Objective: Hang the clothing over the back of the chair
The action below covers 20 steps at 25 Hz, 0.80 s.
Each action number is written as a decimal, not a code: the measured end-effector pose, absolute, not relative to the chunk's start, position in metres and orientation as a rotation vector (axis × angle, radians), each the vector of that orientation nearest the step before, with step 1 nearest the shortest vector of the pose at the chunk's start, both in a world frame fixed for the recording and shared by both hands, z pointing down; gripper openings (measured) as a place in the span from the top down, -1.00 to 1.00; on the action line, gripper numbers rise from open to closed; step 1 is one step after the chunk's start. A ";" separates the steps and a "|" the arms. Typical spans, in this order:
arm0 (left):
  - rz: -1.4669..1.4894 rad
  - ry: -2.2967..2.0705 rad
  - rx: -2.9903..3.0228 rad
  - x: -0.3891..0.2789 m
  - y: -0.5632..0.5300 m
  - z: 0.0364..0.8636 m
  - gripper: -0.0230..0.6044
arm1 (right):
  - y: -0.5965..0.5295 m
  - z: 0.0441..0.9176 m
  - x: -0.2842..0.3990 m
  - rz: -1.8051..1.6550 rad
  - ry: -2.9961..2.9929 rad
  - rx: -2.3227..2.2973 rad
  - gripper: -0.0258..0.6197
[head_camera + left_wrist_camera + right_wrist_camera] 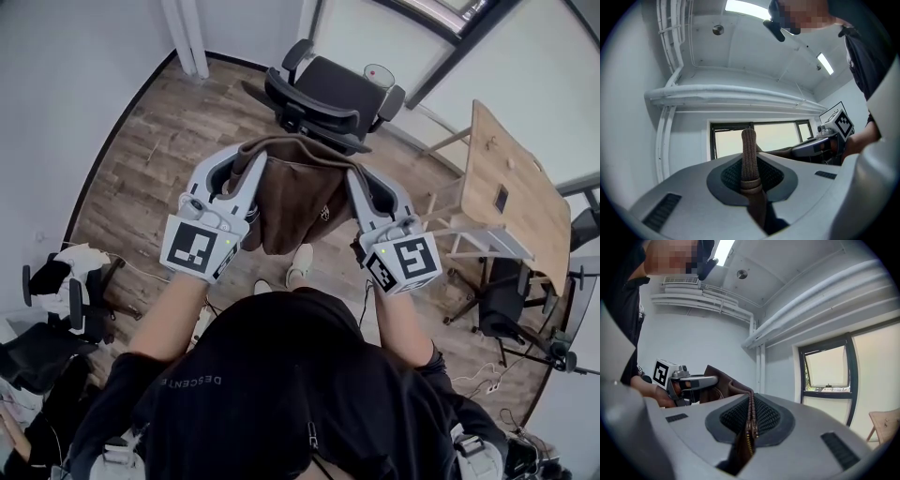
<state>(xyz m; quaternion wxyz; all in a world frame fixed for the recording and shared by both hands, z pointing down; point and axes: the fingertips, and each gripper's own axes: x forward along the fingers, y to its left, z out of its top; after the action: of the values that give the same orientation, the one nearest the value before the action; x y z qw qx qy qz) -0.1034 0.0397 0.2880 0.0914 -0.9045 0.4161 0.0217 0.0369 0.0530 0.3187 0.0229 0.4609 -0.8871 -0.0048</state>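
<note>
A wooden floor (169, 141) spreads round a black office chair (323, 98), and a wooden table (525, 220) stands to the chair's right. The brown jacket (291, 202) hangs in the air just on the person's side of the chair, its top edge near the chair's back but not over it. The left gripper (246, 164) holds the jacket's corner on the chair's left, jaws pressed together on a ribbed edge (749, 154). The right gripper (359, 183) holds the other corner, nearer the table, jaws clamped on the zipper edge (751, 420).
</note>
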 end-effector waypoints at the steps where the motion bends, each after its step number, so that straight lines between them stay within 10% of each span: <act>1: 0.065 1.237 -2.684 -0.103 0.035 0.286 0.77 | 0.048 0.317 0.038 -0.021 -2.749 1.422 0.80; 20: 0.099 1.244 -2.630 -0.077 -0.052 0.257 0.77 | -0.040 0.289 0.061 -0.096 -2.772 1.412 0.80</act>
<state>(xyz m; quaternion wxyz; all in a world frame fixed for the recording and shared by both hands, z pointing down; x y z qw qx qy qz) -0.0766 -0.0521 0.2567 0.1148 -0.8974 0.4246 0.0339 0.0612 -0.0401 0.2887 0.0148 0.4535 -0.8906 -0.0310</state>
